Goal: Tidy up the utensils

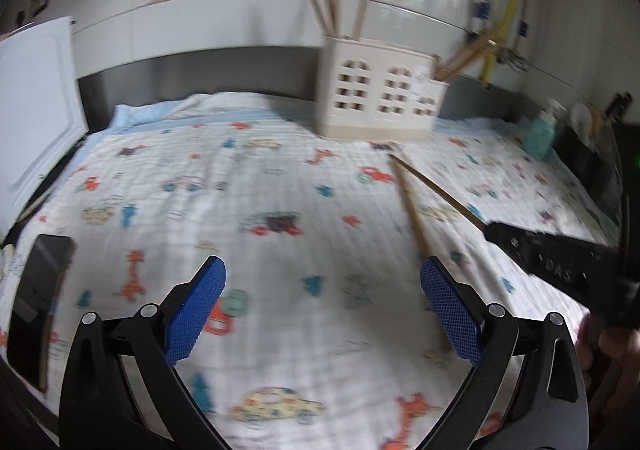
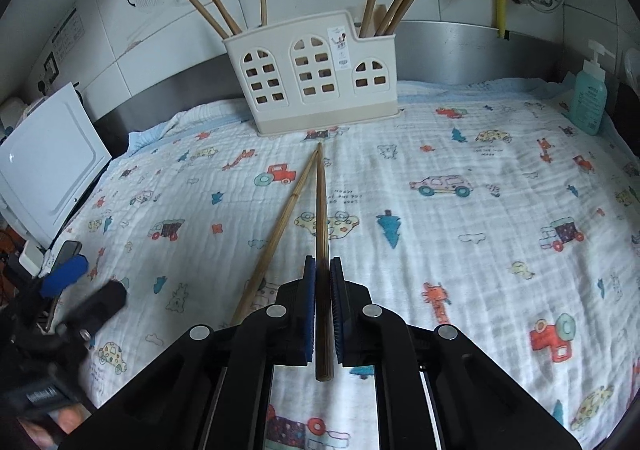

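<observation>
Currently gripping one dark chopstick [image 2: 321, 246] between the pads of the right hand-held gripper [image 2: 323, 314], clenched tight on its thick end, tip pointing toward twelve o'clock at the cream utensil holder [image 2: 316, 78]. Lying just beside it, at eleven o'clock from the grip, a second, paler chopstick [image 2: 280, 228] resting on the cloth, the two tips nearly meeting close to the holder's base. Standing in the holder already, several more chopsticks: one bunch in the left compartment, another in the right.

Hovering released over the cloth, the left hand-held gripper [image 1: 322, 314], blue pads spread wide with nothing between them; the paler chopstick passing just behind its right pad at three o'clock.

Possibly going wrong from here: the held stick pivoting or slipping, being pinched only near one end with its long length hanging free; its tip catching on the holder's rim or on the sticks crowding the compartments; a hard nudge tipping the light holder on the soft fabric; the left pads knocking the loose stick away while reaching.

Covering the worktop, a white quilted cloth [image 2: 460, 234] printed with cars, trucks and giraffes. Behind at twelve o'clock, a steel backsplash, white tiles with fruit stickers, a yellow hose. Sitting at two o'clock, a teal pump bottle [image 2: 590, 98]; leaning at nine o'clock, a white board [image 2: 48, 166].
</observation>
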`<state>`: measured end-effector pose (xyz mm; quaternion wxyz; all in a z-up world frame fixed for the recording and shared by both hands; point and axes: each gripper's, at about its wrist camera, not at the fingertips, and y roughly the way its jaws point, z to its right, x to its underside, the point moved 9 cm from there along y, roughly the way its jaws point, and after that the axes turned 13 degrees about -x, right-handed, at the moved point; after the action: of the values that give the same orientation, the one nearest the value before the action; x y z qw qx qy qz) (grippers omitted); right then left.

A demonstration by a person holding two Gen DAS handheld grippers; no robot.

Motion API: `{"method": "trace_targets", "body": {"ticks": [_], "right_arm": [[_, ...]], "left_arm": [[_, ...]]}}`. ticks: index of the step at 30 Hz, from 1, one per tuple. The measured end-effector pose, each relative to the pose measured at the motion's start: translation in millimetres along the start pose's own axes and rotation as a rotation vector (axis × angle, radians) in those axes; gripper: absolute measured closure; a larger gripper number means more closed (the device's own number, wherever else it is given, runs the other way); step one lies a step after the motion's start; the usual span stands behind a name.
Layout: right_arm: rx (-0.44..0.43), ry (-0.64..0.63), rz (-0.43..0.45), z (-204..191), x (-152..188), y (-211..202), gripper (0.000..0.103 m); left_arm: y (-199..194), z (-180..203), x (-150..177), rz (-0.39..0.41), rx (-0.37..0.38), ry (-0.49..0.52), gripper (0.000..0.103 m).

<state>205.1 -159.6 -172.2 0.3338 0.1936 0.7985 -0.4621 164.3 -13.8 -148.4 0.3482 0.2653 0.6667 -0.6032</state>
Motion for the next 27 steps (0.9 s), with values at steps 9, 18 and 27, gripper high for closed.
{"method": "trace_targets", "body": {"ticks": [9,18,27], "right_arm": [[-0.015,-0.001,0.034,14.1,-4.3,-19.0,0.096],[-0.046,0.012,0.047,25.2,-5.6,-23.1,0.096],[-0.057,0.022,0.048,26.5,-5.6,-21.5,0.096]], "left_arm": [[7.9,47.7,8.8,-0.05,0.082,0.06,0.017],[26.3,73.5,20.9,-0.12,0.125,0.088,0.055],[33.1,87.4,23.9,-0.138,0.149,0.109,0.079]]}}
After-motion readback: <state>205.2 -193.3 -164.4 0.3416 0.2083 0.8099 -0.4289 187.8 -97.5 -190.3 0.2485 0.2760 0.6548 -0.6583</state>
